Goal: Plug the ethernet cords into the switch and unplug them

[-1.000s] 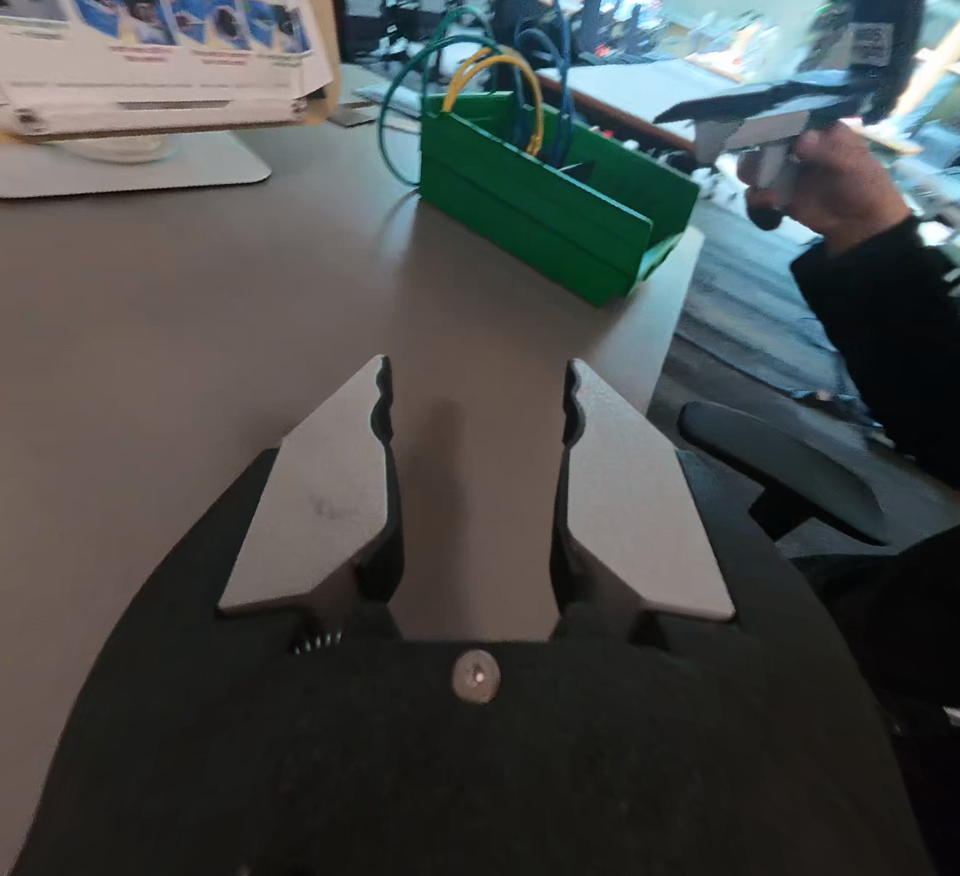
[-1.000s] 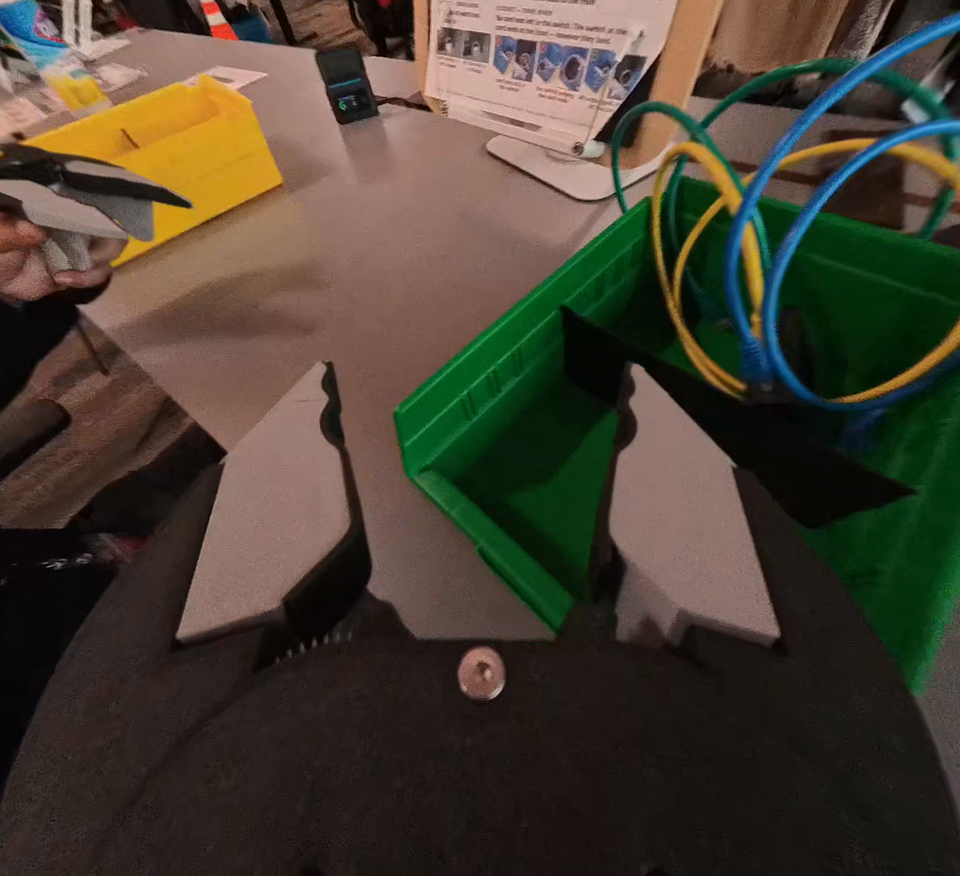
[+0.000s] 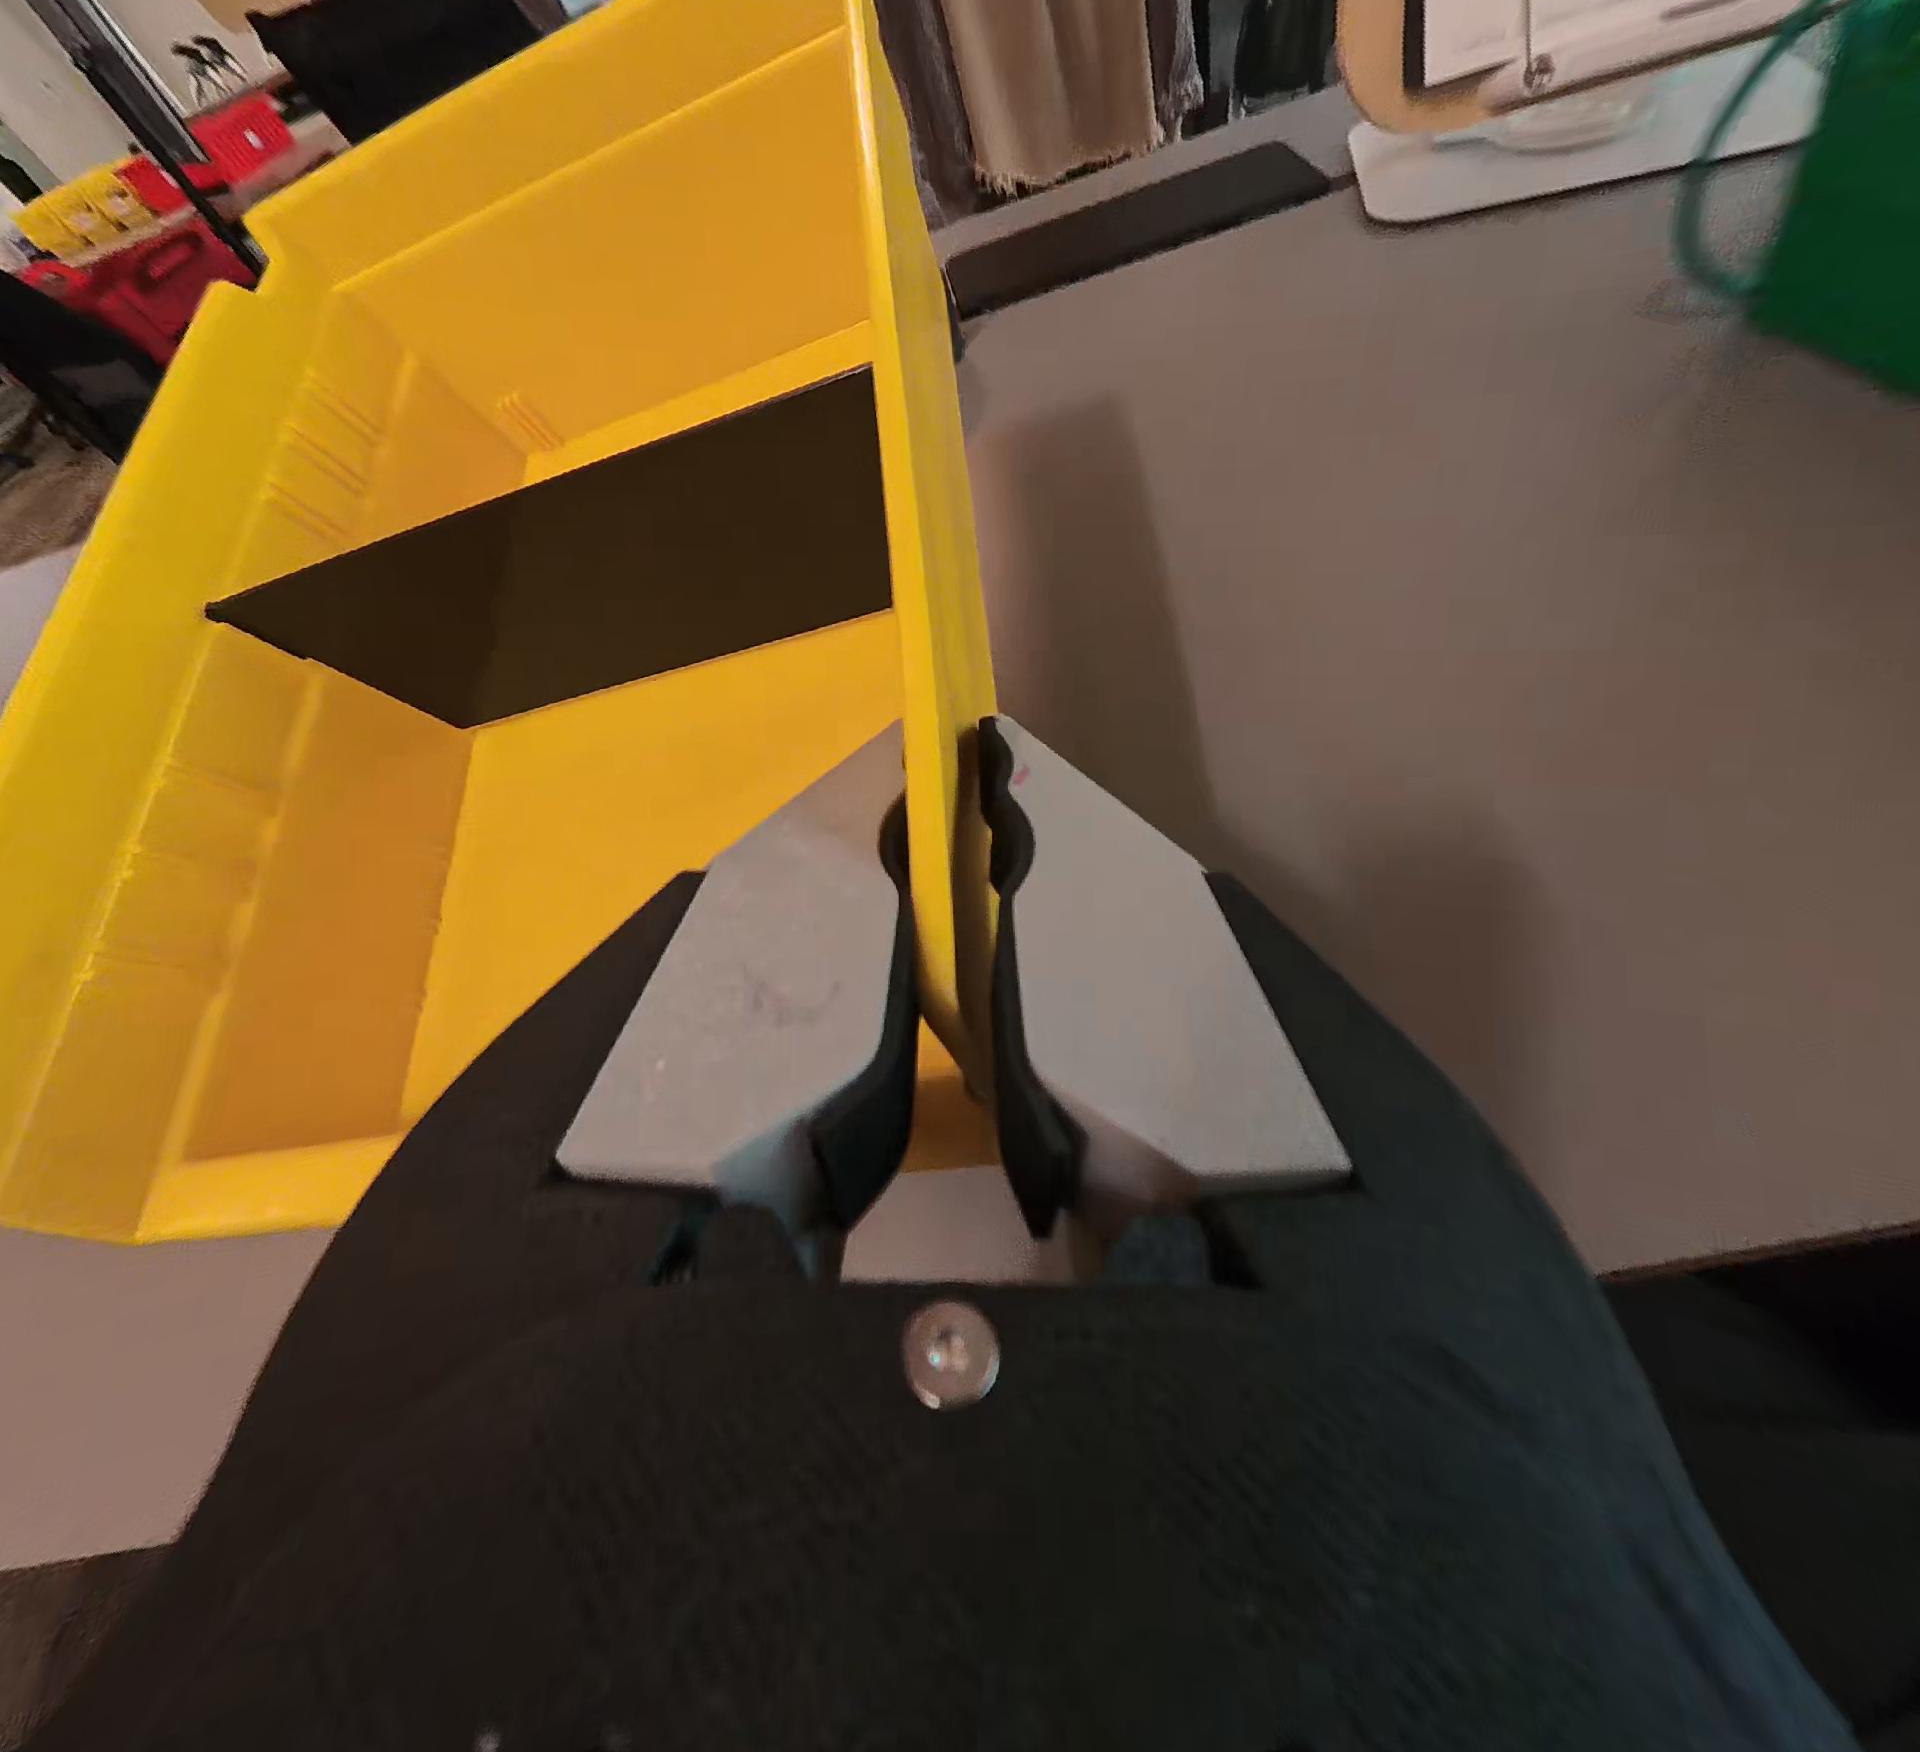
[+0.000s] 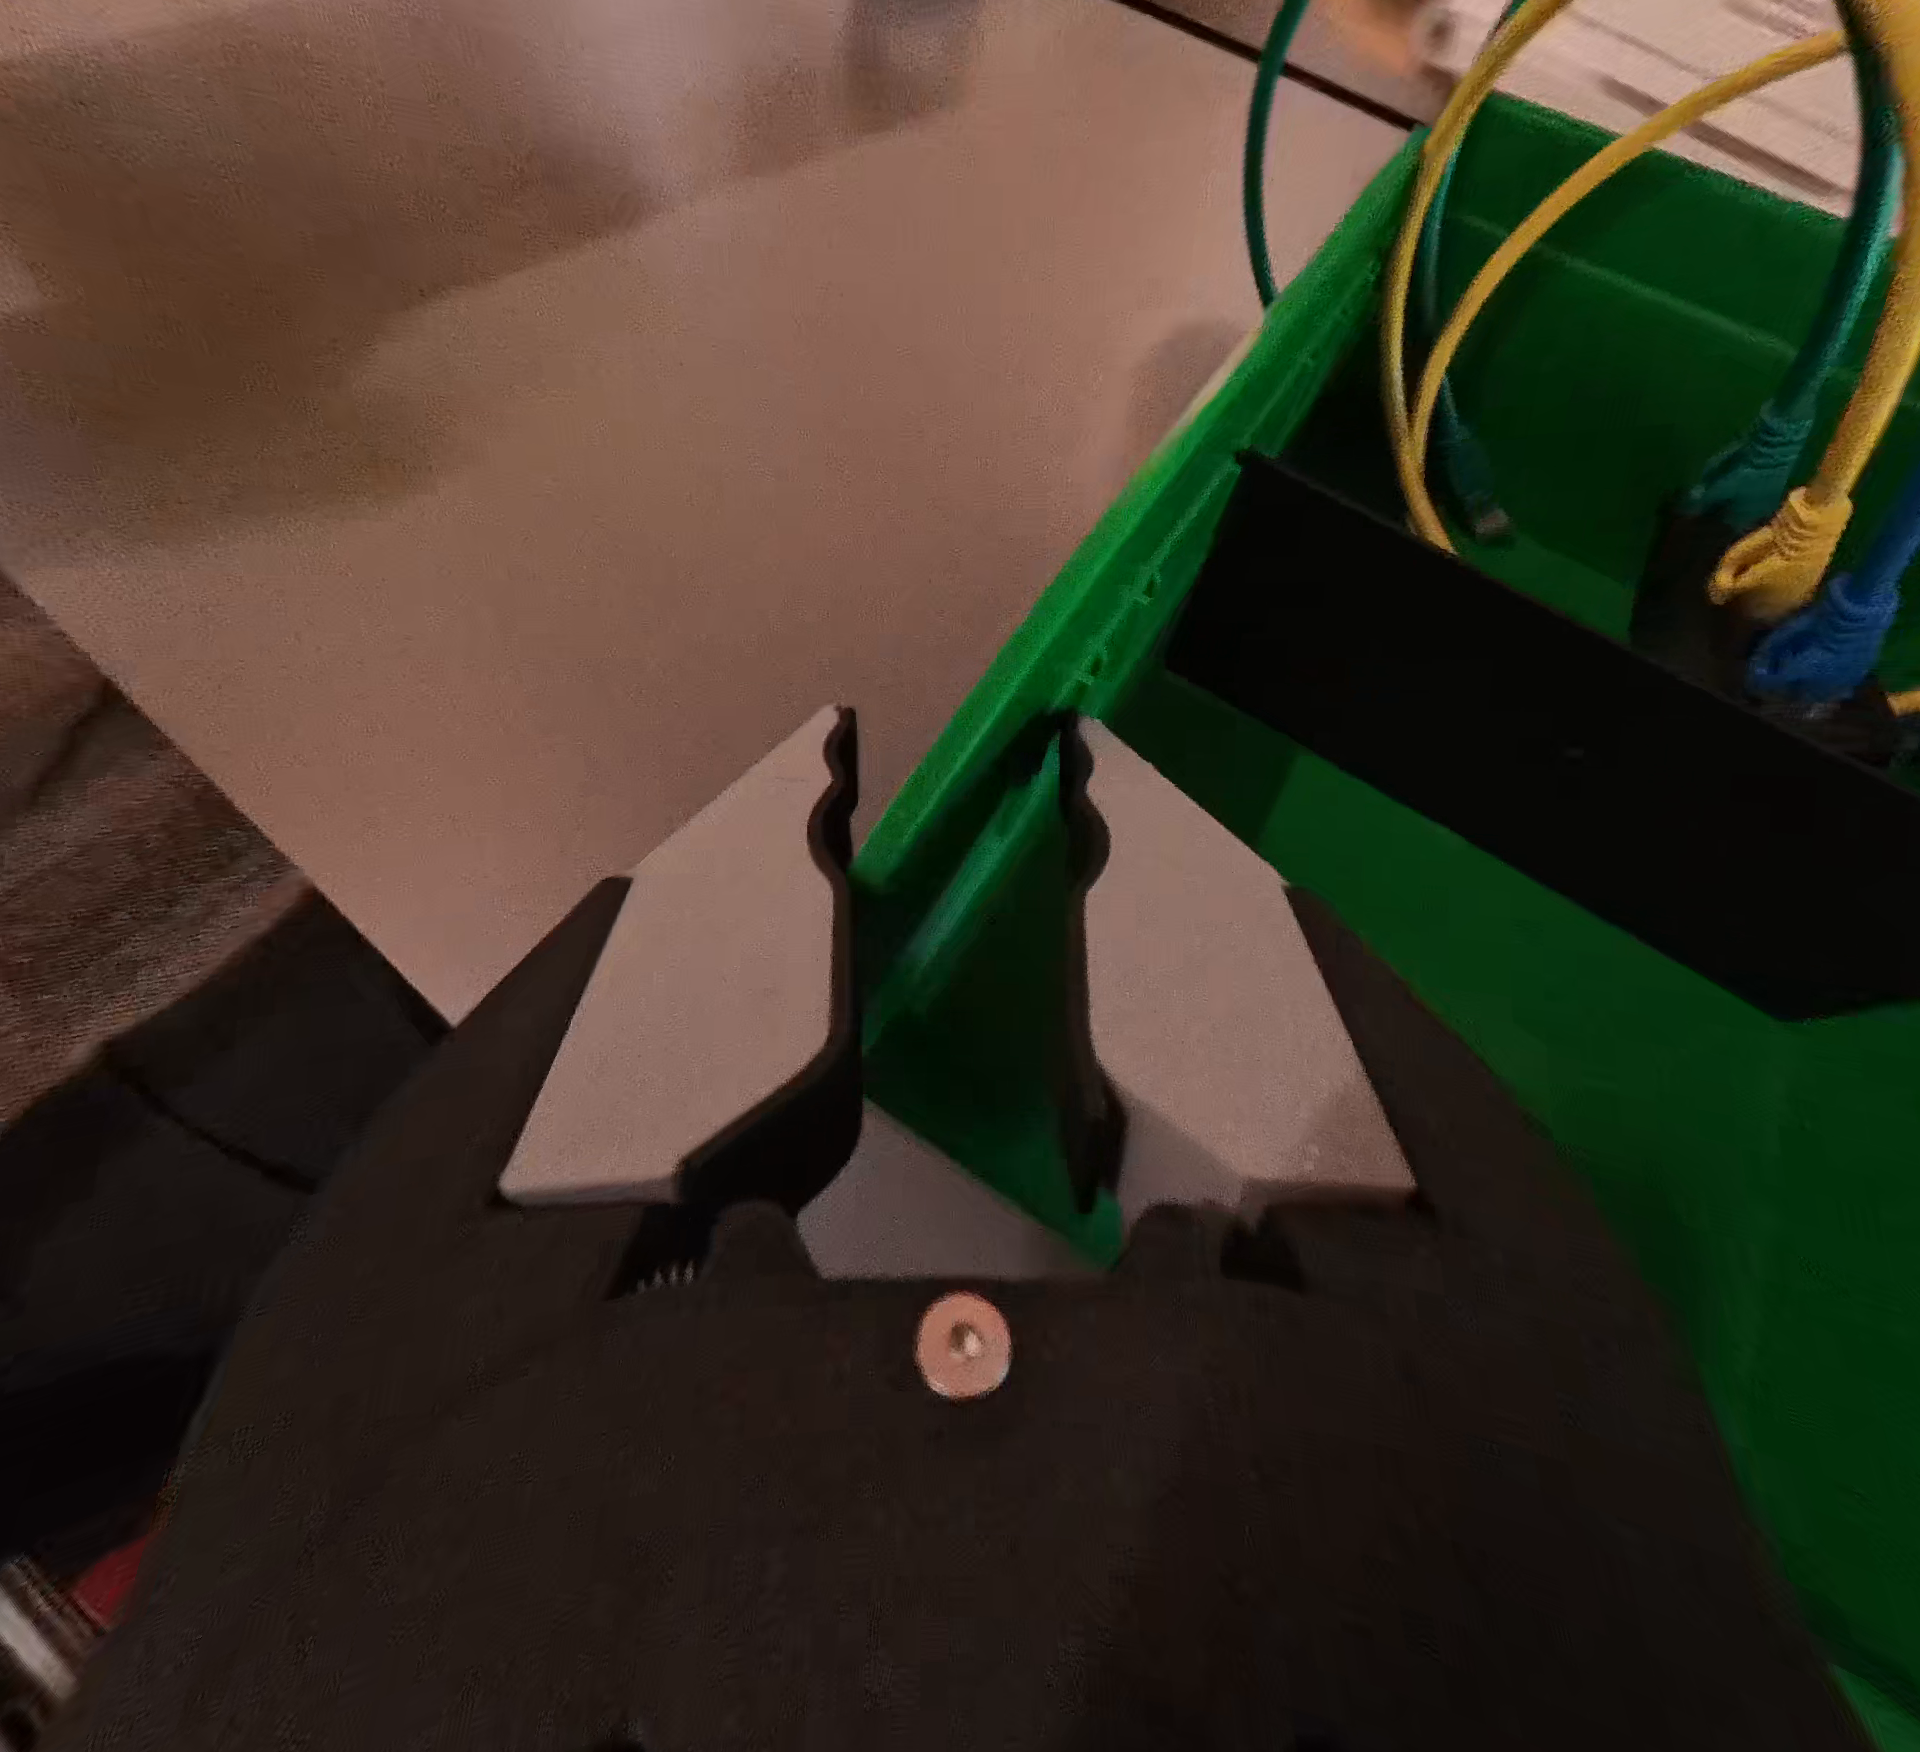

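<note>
Since a second ago we moved both grippers onto bins | left gripper (image 3: 940, 913) jaws pinch yellow bin (image 3: 436, 476) wall | right gripper (image 4: 961, 954) jaws straddle green bin (image 4: 1621, 1027) wall, narrow | cords (image 4: 1787, 549) right of jaws, inside | risk: bin tips, cords snag

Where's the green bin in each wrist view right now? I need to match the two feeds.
Left wrist view: green bin, a blurred sliver at the right edge, on the table.
Right wrist view: green bin fills the right side; the right gripper straddles its near wall.
Shared landmark: the green cable looping over the bin.
</note>
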Demonstrator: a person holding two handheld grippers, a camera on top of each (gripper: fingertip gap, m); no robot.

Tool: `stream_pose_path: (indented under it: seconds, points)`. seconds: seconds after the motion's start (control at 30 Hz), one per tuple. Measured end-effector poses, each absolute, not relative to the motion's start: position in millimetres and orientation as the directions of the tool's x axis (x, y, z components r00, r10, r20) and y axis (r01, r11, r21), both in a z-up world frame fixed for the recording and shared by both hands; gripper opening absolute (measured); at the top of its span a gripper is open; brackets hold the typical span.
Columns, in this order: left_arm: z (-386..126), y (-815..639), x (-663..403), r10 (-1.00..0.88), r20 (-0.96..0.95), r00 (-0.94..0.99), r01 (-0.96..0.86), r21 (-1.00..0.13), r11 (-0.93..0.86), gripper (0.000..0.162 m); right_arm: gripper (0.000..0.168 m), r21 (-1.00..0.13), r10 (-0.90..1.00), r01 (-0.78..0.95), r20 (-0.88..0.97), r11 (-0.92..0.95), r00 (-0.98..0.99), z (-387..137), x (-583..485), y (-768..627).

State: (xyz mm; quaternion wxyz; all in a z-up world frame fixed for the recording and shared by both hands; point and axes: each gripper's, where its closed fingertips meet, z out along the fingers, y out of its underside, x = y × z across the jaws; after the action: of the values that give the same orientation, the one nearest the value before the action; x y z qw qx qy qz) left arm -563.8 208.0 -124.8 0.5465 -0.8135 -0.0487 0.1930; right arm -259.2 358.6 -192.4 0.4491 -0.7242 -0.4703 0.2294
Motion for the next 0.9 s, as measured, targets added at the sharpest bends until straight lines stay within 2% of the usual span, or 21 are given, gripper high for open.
stream_pose_path:
  seconds: [0.17,0.3,0.43,0.53,0.7,0.8,0.9]
  points:
    - [-104,196,-564,0.328,-0.258,0.909,-0.146,-0.933,-0.33,0.004,0.059,-0.904,0.97,0.413,-0.004,-0.107,0.244,-176,-423,271]
    - [-88,181,-567,0.343,-0.245,0.907,-0.15,-0.948,-0.279,0.004,0.068,-0.934,0.99,0.355,0.026,-0.026,0.141,-134,-447,224]
    - [-63,177,-547,0.322,-0.286,0.902,-0.217,-0.947,-0.236,0.004,0.07,-0.955,0.991,0.29,0.089,0.057,0.1,-107,-395,227]
    - [-41,186,-494,0.221,-0.334,0.916,-0.297,-0.937,-0.185,0.004,0.068,-0.966,0.971,0.247,0.124,0.071,0.205,-94,-335,267]
    - [-17,223,-364,-0.053,-0.407,0.912,-0.41,-0.911,-0.051,0.005,0.066,-0.974,0.904,0.225,0.127,0.036,0.407,-74,-213,342]
    - [-24,256,-287,-0.196,-0.456,0.868,-0.467,-0.884,-0.013,0.005,0.064,-0.974,0.878,0.222,0.075,-0.037,0.474,-73,-147,373]
    - [-53,287,-212,-0.332,-0.498,0.801,-0.529,-0.848,-0.005,0.005,0.068,-0.965,0.843,0.229,0.014,-0.13,0.537,-87,-93,396]
